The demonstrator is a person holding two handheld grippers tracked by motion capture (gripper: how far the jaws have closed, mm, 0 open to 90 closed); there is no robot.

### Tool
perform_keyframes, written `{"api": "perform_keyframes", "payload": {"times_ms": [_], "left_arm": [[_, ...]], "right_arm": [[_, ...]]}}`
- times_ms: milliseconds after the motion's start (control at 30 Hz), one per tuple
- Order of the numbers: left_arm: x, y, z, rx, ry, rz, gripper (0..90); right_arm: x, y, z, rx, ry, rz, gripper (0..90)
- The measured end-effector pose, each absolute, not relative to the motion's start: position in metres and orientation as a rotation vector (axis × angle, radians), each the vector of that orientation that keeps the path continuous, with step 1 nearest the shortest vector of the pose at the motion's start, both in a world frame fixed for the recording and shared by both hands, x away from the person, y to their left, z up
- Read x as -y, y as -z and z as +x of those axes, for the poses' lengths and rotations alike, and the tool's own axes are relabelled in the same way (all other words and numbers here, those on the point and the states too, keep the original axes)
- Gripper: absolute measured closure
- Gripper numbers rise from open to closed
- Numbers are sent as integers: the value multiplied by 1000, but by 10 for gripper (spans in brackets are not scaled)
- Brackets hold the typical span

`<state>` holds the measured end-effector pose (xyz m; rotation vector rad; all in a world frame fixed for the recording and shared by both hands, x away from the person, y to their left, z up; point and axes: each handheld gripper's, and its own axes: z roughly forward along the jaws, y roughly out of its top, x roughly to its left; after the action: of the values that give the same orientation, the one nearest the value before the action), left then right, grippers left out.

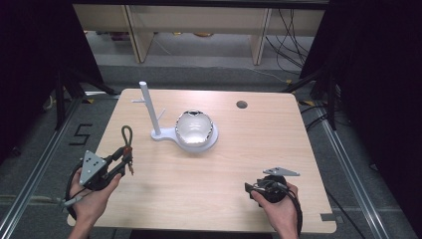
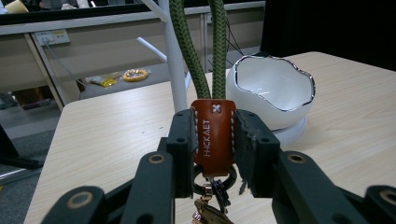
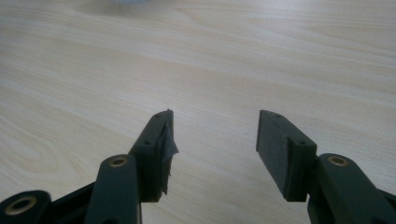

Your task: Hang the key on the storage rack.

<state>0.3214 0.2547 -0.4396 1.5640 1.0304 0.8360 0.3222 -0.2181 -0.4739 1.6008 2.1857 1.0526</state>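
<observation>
Keychain (image 2: 214,135): brown leather tab w/ white stitching, green braided cord loop pointing up, metal rings hanging below; clamped at tab, near table's front-left corner.

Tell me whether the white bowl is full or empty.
Empty: the bowl shows a bare white inside in the left gripper view.

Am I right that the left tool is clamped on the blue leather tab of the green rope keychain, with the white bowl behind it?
Not quite: the leather tab is reddish-brown, not blue, as the left gripper view shows. The left tool is clamped on it, the green rope keychain loops upward, and the white bowl stands behind.
</observation>
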Motion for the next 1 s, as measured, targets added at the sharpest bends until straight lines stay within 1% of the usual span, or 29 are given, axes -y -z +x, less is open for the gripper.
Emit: {"api": "perform_keyframes", "payload": {"times_ms": [1000], "left_arm": [[-255, 436, 352, -1058, -885, 1532, 680]], "right_arm": [[218, 472, 322, -2181, -1051, 1590, 474]]}}
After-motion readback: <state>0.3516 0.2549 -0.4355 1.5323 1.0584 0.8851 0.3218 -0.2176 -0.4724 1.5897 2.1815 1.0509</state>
